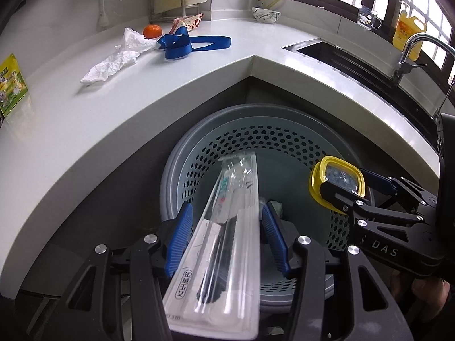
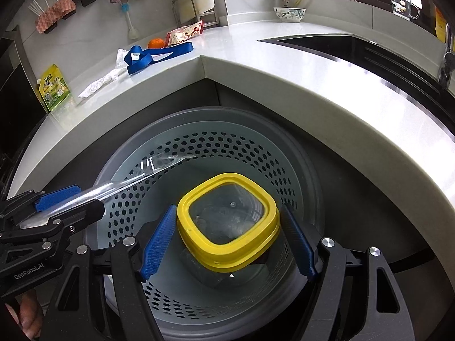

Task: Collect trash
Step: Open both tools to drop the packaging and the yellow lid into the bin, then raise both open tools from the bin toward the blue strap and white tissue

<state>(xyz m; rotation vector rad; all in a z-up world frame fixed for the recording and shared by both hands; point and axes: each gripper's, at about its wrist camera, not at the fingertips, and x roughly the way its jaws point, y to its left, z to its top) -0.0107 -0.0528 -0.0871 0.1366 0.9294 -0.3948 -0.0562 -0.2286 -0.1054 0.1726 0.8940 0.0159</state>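
Left wrist view is showing the left gripper (image 1: pixel 226 234) angling down over the perforated grey bin (image 1: pixel 199 153) standing on the floor below the white countertop (image 1: pixel 85 113); its blue pads (image 1: pixel 179 240) are pressing in on a long clear toothbrush package (image 1: pixel 224 244), the package lying lengthwise between the fingers and its far end projecting over the bin's mouth. To the right in that view, the right gripper (image 1: pixel 338 183) is reaching in from the side, pinching a clear container with a yellow rim (image 1: pixel 335 179) above the bin. Right wrist view is showing the left gripper (image 2: pixel 71 201) entering at the left edge with the package (image 2: pixel 136 177) slanting over the bin (image 2: pixel 216 142); at centre, the right gripper (image 2: pixel 227 238) is pointing down into the bin, its pads (image 2: pixel 157 241) closing against both sides of the container (image 2: pixel 227 221). On the countertop (image 2: pixel 284 65) behind, a crumpled tissue (image 1: pixel 113 59), blue strap (image 1: pixel 184 45), orange (image 1: pixel 152 31) and snack wrapper (image 1: pixel 187 22) are lying near each other.
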